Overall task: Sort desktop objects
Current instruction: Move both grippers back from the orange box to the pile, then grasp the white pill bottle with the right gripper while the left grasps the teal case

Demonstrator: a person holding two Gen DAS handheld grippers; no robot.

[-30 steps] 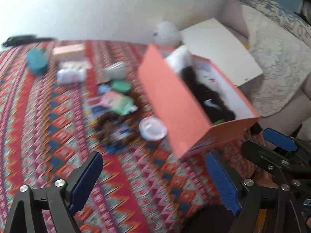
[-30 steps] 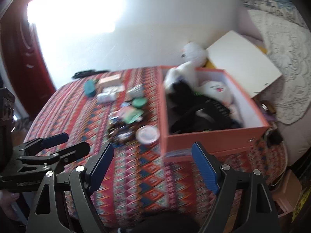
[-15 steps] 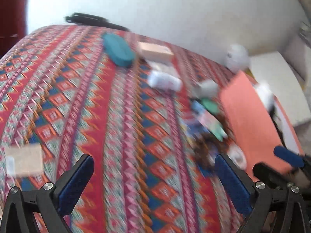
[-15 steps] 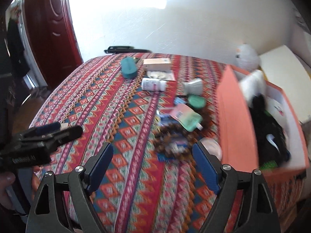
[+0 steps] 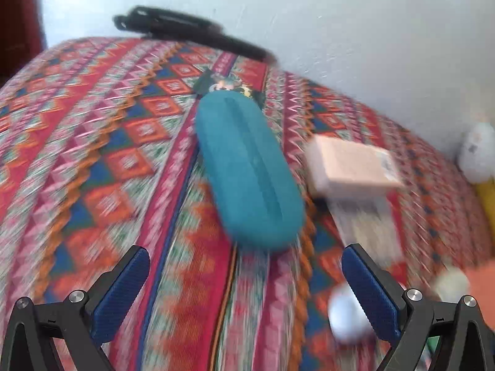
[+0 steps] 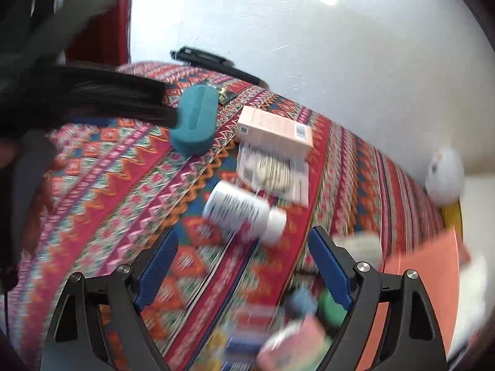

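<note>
- Left gripper gapes wide, empty, just short of the teal case on the patterned bench.
- Right gripper wide apart, empty, near the white bottle.

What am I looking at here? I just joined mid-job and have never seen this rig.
A person holds two hand-held clamps, each with a fisheye camera looking along its blue fingers. The left gripper is open and empty, facing a teal oblong case on the patterned tablecloth. The right gripper is also open and empty, facing a white pill bottle lying on its side. Beyond it sit a pink carton and a printed packet. An orange box is at the right edge.
</note>
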